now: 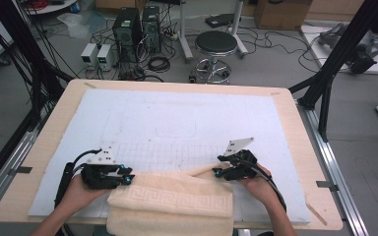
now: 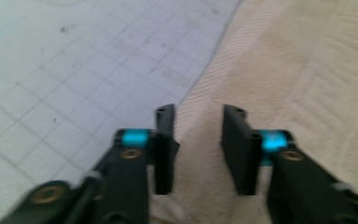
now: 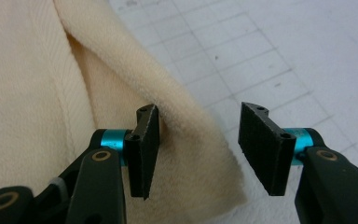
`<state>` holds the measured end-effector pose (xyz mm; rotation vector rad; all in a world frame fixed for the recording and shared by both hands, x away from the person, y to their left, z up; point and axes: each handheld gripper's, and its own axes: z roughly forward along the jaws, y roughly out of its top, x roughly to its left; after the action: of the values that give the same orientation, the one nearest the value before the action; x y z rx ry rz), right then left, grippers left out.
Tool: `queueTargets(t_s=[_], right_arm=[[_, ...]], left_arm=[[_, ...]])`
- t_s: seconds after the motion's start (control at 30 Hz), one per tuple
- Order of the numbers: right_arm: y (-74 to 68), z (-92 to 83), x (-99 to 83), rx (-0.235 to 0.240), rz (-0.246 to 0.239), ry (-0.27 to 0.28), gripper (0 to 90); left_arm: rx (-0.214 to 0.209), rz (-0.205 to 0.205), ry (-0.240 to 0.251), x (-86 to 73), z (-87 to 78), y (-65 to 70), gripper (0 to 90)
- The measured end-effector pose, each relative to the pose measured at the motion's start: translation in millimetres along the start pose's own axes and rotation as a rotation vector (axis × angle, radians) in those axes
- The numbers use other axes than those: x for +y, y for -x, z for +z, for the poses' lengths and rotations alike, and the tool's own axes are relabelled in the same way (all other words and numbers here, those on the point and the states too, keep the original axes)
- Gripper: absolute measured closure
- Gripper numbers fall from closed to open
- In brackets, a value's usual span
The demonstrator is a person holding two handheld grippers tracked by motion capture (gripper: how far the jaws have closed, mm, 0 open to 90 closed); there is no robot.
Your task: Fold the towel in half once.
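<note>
Gaping over the towel (image 1: 177,201), the left gripper (image 2: 198,140) seemingly grips nothing; the right gripper (image 3: 198,140) straddles its corner, unclamped.

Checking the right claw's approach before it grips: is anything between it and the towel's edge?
Nothing visible. The right claw stands open with the towel edge already between its jaws, only the white mat beneath.

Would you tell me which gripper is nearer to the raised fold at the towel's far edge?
Right. The right gripper has its jaws open astride the raised fold. The left gripper sits open at the towel's opposite, left corner, away from that fold.
</note>
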<state>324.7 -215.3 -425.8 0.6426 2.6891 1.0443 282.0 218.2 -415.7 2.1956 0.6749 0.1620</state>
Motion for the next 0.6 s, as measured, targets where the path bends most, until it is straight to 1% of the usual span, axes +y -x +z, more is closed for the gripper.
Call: queueTargets(t_s=[0.03, 0.07, 0.1, 0.13, 0.17, 0.2, 0.27, 0.3, 0.37, 0.4, 0.43, 0.47, 0.5, 0.53, 0.57, 0.6], right_arm=[[0.7, 0.4, 0.3, 0.013, -0.005, 0.010, 47.8], [0.9, 1.2, 0.7, 0.018, -0.014, 0.013, 47.2], [1.0, 3.2, 0.9, 0.035, -0.022, 0.019, 47.1], [-0.2, 4.9, 1.6, 0.050, -0.028, 0.020, 46.9], [-1.4, 7.0, 2.6, 0.050, -0.049, 0.018, 46.5], [-2.1, 8.6, 4.3, 0.044, -0.068, 0.016, 46.6], [-3.5, 11.3, 8.1, 0.068, -0.075, 0.027, 47.3], [-4.3, 13.2, 10.6, 0.071, -0.084, 0.025, 48.8], [-5.4, 17.6, 15.5, 0.092, -0.096, 0.015, 60.6], [-6.9, 19.9, 17.9, 0.105, -0.100, 0.006, 69.0], [-7.6, 21.7, 20.3, 0.110, -0.107, -0.008, 77.4], [-7.8, 22.6, 22.5, 0.122, -0.094, -0.020, 79.9], [-6.5, 23.5, 24.3, 0.119, -0.080, -0.021, 81.1], [-4.9, 23.7, 25.6, 0.117, -0.055, -0.025, 81.5], [-2.4, 24.4, 26.1, 0.116, -0.037, -0.027, 81.7], [0.0, 25.2, 26.4, 0.112, -0.026, -0.029, 81.8]], left_arm=[[-0.006, -0.006, -0.006, -0.9, 1.3, -2.9, 59.5], [-0.014, -0.025, -0.009, -1.8, 3.6, -4.3, 56.9], [-0.027, -0.031, -0.022, -2.3, 6.0, -5.5, 55.3], [-0.039, -0.033, -0.036, -2.8, 8.3, -6.1, 55.5], [-0.049, -0.031, -0.040, -3.4, 10.1, -5.6, 57.7], [-0.056, -0.031, -0.037, -3.7, 11.3, -4.9, 62.0], [-0.057, -0.025, -0.042, -3.1, 11.5, -4.2, 69.8], [-0.058, -0.024, -0.042, -3.0, 11.6, -4.0, 73.8], [-0.041, -0.014, -0.040, -2.8, 11.2, -3.1, 81.3], [-0.035, -0.007, -0.041, -2.2, 10.2, -2.9, 83.4], [-0.025, 0.002, -0.031, -1.6, 9.1, -2.3, 84.8], [-0.012, 0.002, -0.021, -0.8, 7.3, -1.5, 85.3], [0.003, 0.004, -0.001, 0.2, 4.3, -1.4, 85.4], [0.012, 0.002, 0.017, 1.5, 0.1, -1.2, 85.6], [0.024, 0.010, 0.035, 3.1, -4.2, -1.0, 85.7], [0.028, 0.010, 0.057, 4.9, -8.4, 0.0, 86.0]])
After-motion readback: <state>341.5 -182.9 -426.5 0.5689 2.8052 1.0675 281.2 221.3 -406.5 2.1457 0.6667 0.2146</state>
